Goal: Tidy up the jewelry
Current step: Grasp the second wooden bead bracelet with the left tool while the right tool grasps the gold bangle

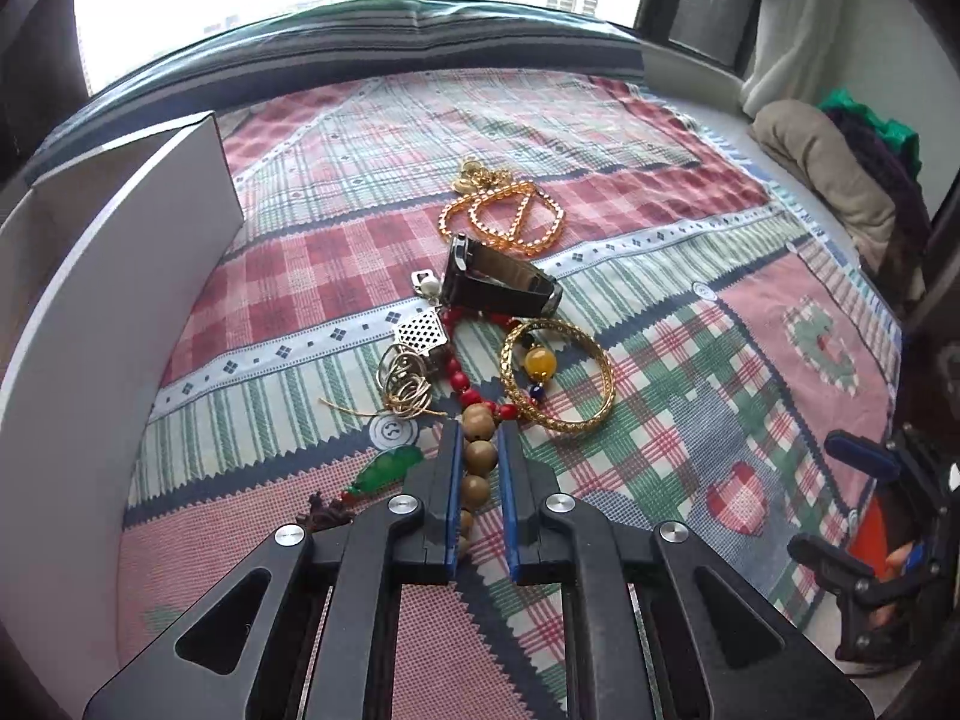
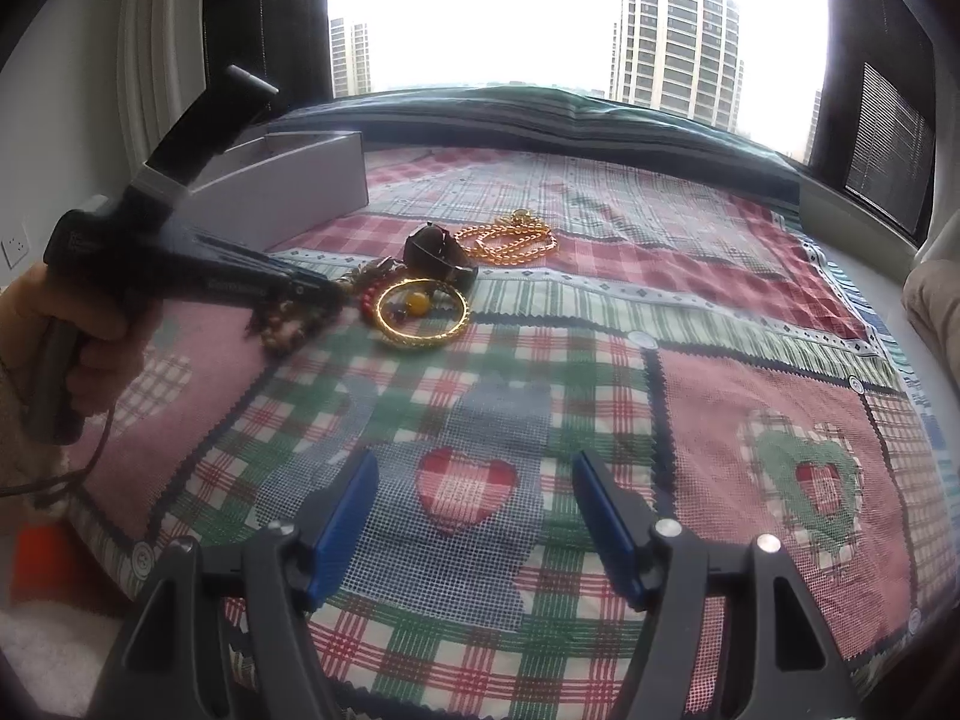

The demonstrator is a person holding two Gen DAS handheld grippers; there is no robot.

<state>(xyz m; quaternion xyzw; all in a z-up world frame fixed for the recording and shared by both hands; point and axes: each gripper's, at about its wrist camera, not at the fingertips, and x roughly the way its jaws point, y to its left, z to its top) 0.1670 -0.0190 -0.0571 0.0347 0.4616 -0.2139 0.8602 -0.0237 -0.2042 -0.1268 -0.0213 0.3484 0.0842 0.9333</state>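
Note:
My left gripper [image 1: 479,441] is shut on a string of brown wooden beads [image 1: 480,454], which runs between its blue pads. A strand of red beads [image 1: 461,373] joins it. Just beyond lie a gold bangle [image 1: 558,375] around an amber bead [image 1: 540,362], a black watch [image 1: 498,282], a gold chain necklace [image 1: 504,219], a silver filigree pendant [image 1: 423,330], wire rings [image 1: 405,387] and a green pendant [image 1: 387,468]. My right gripper [image 2: 474,468] hangs open over the checked cloth, well short of the bangle [image 2: 423,312] and the left gripper [image 2: 312,291].
A white open box [image 1: 120,276] stands at the left on the patchwork cloth [image 1: 660,396]; the right wrist view shows the box [image 2: 300,192] behind the pile. Folded textiles [image 1: 828,180] lie at the far right. A window runs along the back.

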